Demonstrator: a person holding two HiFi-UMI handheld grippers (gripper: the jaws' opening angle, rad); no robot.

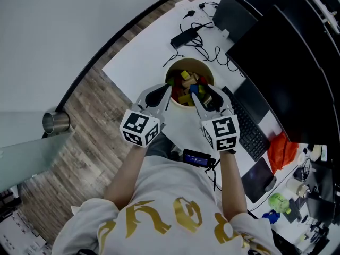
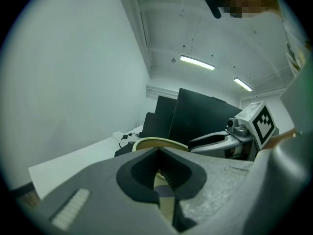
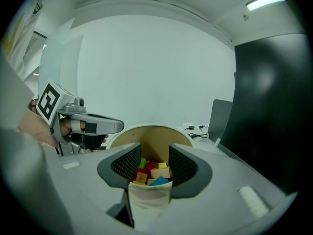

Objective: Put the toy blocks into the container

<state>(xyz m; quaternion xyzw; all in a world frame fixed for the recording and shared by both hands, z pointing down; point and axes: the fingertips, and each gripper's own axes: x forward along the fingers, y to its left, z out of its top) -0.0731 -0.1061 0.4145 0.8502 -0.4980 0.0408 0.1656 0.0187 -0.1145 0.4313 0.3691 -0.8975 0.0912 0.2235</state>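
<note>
Wrapping up, seemingly: toy blocks (image 1: pixel 188 86) in container (image 1: pixel 197 61); left tool (image 2: pixel 159 173) nipped onto rim, right tool (image 3: pixel 154 160) agape astride rim, empty. Next: release, withdraw.

Cream container (image 1: pixel 187 60); red, yellow, green, blue blocks (image 1: pixel 187 87).

Bare desk (image 1: pixel 143 57) free left of bucket (image 1: pixel 191 61), cables (image 1: pixel 204 44) behind it, keyboard (image 1: pixel 249 129) and monitors (image 1: pixel 287 52) crowding right, left tongs (image 1: pixel 168 92) and right tongs (image 1: pixel 195 99) flanking near rim
</note>
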